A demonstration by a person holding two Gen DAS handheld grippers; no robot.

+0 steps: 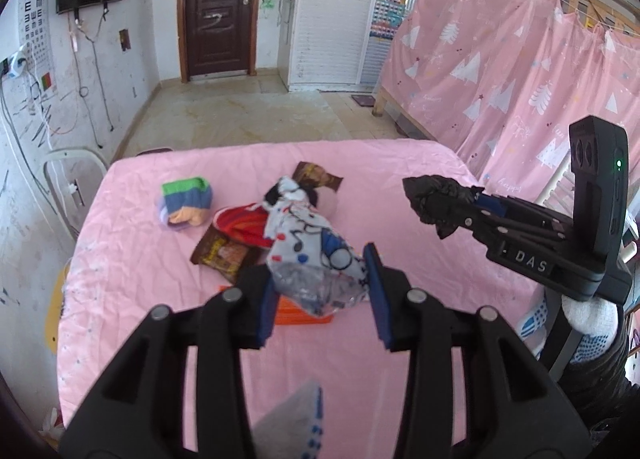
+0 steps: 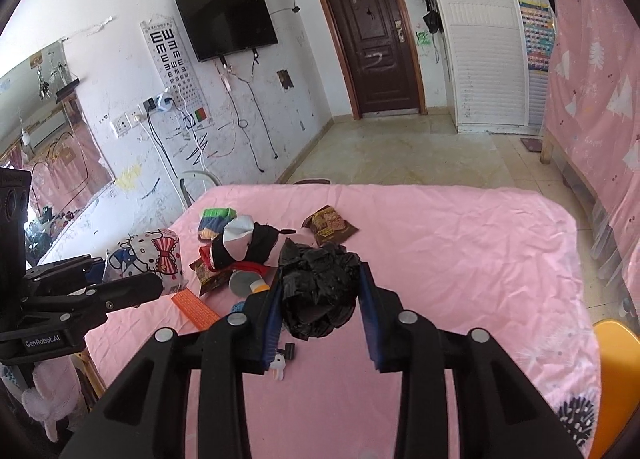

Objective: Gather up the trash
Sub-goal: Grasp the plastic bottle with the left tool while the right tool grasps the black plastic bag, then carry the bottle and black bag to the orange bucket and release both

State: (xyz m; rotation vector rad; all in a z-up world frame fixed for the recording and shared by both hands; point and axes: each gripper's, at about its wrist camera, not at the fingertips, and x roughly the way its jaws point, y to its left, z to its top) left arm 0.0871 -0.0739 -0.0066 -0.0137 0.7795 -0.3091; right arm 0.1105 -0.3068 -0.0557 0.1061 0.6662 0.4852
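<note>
I count two brown snack wrappers (image 1: 218, 253), one roll of striped socks (image 1: 186, 201) and one orange card (image 2: 195, 310) on the pink bed (image 1: 400, 179). My left gripper (image 1: 322, 291) is pinching one crinkly white cartoon bag (image 1: 316, 259), held up above the orange card. My right gripper (image 2: 318, 301) is pinching one scrunched black plastic bag (image 2: 318, 287), shiny and wrinkly, up over the bed, to the right of the orange card.

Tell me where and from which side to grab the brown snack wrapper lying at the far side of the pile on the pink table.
Take the brown snack wrapper by its far right corner, coming from the open far side of the pink table. It lies nearly flat, so probably pinch that free corner edge-on. Its near side sits close to the pile, which would likely crowd the fingers. Both grippers are occupied now.
</note>
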